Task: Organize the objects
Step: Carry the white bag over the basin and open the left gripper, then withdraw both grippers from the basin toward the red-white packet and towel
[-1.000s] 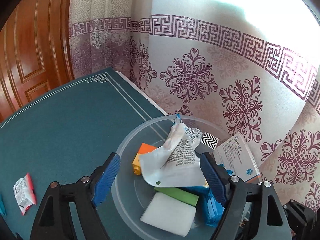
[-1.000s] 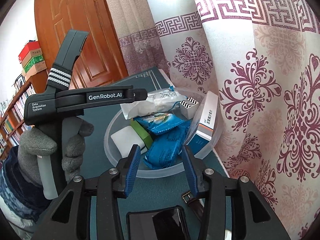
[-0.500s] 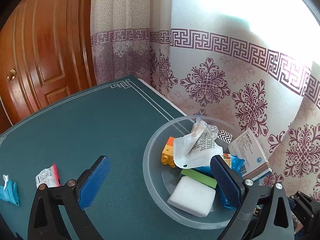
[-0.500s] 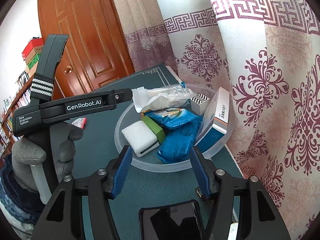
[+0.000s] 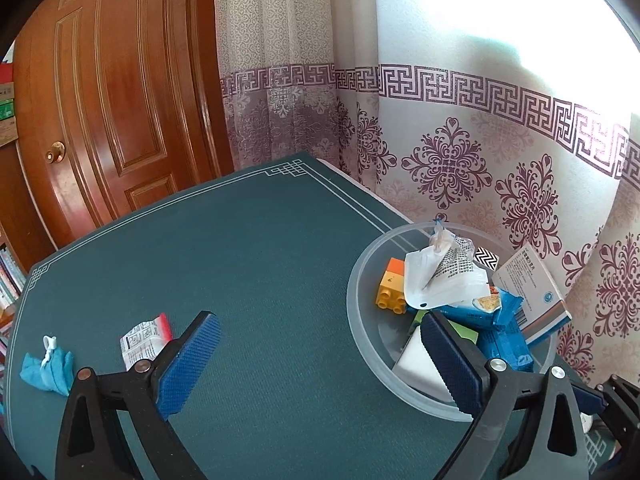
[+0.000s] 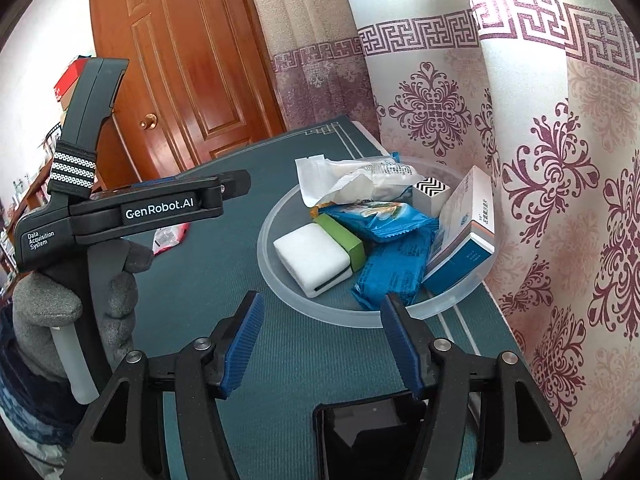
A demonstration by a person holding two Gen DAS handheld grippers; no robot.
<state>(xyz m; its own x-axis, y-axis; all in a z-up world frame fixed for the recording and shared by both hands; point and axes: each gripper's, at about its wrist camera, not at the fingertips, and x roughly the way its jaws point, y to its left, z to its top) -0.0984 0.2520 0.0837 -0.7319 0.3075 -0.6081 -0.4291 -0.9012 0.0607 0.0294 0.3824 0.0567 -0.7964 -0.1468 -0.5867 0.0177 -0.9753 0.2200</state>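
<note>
Both grippers' jaws apart, empty, nr bowl (image 6: 280, 300)

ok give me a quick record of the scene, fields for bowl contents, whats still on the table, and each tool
bowl: clear plastic, at the table's curtain-side edge
in bowl: white pouch, yellow brick, blue packets, green box, white block, medicine box, zigzag box
left on table: red-and-white sachet, blue cloth bundle
left tool: open, empty, jaws just widened
right tool: open, empty, jaws just opening
surface: green mat
</note>
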